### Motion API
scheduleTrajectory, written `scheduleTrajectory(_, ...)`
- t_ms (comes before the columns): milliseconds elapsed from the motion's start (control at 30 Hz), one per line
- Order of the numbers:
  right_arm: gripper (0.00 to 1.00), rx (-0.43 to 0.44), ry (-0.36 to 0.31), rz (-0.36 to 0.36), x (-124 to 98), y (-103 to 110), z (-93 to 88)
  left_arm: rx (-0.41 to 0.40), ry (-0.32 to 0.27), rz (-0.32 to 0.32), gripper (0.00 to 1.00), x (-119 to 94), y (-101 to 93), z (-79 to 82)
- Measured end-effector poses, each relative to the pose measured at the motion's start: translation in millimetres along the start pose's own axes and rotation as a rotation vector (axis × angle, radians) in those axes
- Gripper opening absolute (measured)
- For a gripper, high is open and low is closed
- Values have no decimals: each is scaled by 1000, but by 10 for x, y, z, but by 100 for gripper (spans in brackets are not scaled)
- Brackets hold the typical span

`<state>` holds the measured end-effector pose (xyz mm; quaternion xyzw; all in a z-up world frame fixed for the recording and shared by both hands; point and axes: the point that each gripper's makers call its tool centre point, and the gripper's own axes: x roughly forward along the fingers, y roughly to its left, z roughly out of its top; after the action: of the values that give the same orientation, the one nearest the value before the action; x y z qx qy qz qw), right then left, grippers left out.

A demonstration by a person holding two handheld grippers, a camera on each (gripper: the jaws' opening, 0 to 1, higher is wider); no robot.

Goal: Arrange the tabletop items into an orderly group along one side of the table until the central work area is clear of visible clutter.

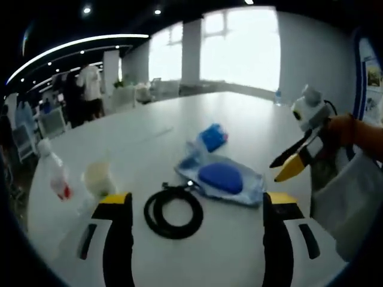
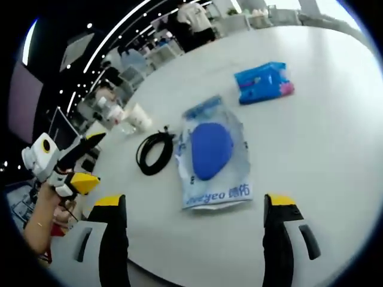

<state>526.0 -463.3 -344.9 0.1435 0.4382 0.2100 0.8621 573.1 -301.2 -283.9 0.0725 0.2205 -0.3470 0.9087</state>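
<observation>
Both the left gripper [image 1: 197,206] and the right gripper [image 2: 194,209] hover wide, holding nothing. The coiled black cable [image 1: 173,212], clear packet with a blue oval pad [image 2: 212,152] and small blue pouch [image 2: 260,82] clutter the middle of the white table [image 2: 323,149], well apart from the bottle and cups [image 2: 128,116] at its edge.

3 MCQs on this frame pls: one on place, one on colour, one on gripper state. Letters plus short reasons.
1. The coiled black cable lies where?
A. Beside the clear pouch
B. On top of the blue packet
C. Inside the cup

2. The oval thing in the clear pouch is what colour?
A. Red
B. Blue
C. Yellow

3. The left hand-held gripper is:
A. Shut on the cable
B. Shut on the bottle
C. Open

Key: 1 A, the coil sits on the table just off the pouch's edge. 2 B, a blue oval shows through the plastic. 3 C, its jaws stand wide apart with nothing between them.
</observation>
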Motion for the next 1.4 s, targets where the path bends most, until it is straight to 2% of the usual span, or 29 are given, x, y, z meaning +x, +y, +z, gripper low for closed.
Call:
scheduleTrajectory(433, 87, 107, 22, -62, 67, 30, -119, -15, -19, -25, 82, 495, 120, 142)
scheduleTrajectory(667, 83, 159, 49, -108, 159, -34, -244, -17, -10, -49, 81, 781, 120, 146)
scheduleTrajectory(800, 77, 165, 47, -117, 173, -37, -276, -17, -1, -66, 80, 937, 107, 140)
scheduleTrajectory(1000, 68, 227, 13, -126, 206, -59, -231, -28, 0, -87, 75, 1178, 147, 152)
scheduleTrajectory(1067, 65, 240, -16, -159, 204, -117, -191, -33, -1, -92, 72, 1251, 162, 155)
scheduleTrajectory(1100, 63, 241, -11, -179, 197, -146, -214, -33, 0, -92, 71, 1265, 166, 153)
scheduleTrajectory(1167, 60, 221, 7, -179, 214, -138, -253, -26, 36, -73, 71, 1347, 212, 89)
scheduleTrajectory(1267, 58, 259, 22, -158, 255, -93, -303, -15, 56, -69, 69, 1442, 241, 44)
scheduleTrajectory(1400, 51, 298, 7, -166, 263, -116, -305, -7, 74, -79, 65, 1557, 231, 17)
